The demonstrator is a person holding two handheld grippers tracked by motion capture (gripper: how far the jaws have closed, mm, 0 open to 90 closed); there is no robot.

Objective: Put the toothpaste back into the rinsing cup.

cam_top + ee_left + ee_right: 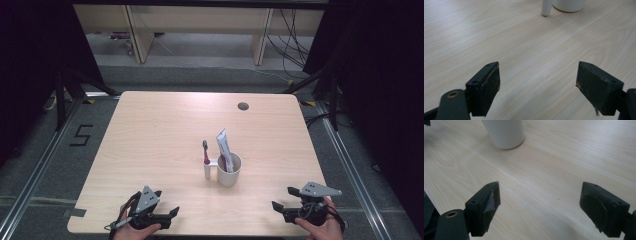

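Left gripper (167,214): jaws apart — nothing between them.
Right gripper (281,199): jaws apart, empty.
Cup (229,170): ahead, between both grippers — toothpaste tube (223,149) inside, toothbrush (205,151) beside.

Cup (229,171) stands on the table (150,130), near its middle. Toothpaste tube (223,148) stands inside the cup. Toothbrush (205,153) stands upright in a holder touching the cup's left side. Cable hole (243,106) lies well behind the cup.
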